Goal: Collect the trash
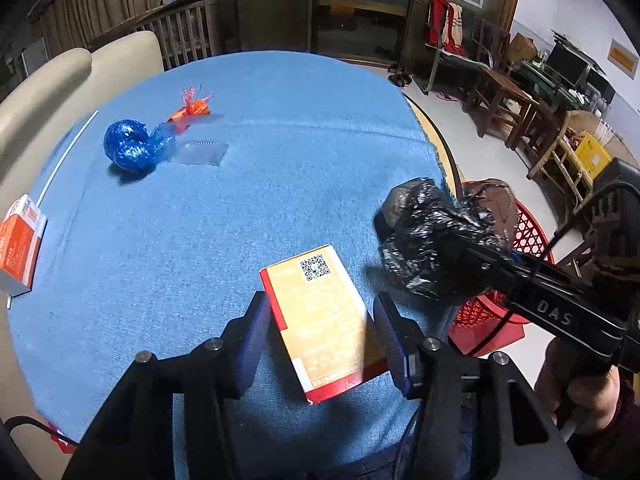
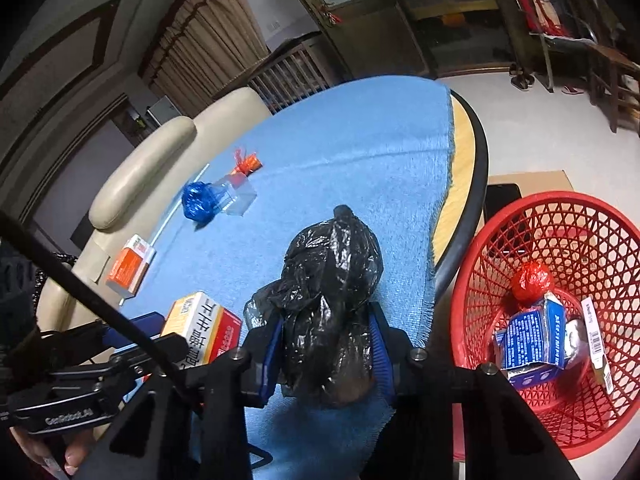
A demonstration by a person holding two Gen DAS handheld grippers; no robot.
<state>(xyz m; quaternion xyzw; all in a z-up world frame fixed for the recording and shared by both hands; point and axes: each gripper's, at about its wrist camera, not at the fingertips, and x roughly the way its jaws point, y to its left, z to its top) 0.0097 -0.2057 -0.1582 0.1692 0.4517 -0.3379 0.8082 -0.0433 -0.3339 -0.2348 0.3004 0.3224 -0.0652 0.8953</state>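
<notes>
My right gripper (image 2: 326, 340) is shut on a crumpled black plastic bag (image 2: 328, 296), held near the table's right edge; the bag shows in the left wrist view (image 1: 432, 240) too. My left gripper (image 1: 320, 324) is open with its fingers on both sides of a yellow and red carton (image 1: 324, 320) lying on the blue tablecloth (image 1: 200, 216); the pads stand a little apart from it. A red mesh basket (image 2: 560, 224) stands on the floor to the right of the table, holding a red ball, a blue carton and other trash.
A blue foil ball (image 1: 128, 146), an orange wrapper (image 1: 192, 108) and a clear plastic piece (image 1: 200, 154) lie at the far left of the table. An orange and white box (image 1: 18, 244) lies at the left edge. A beige sofa (image 1: 48, 80) stands behind.
</notes>
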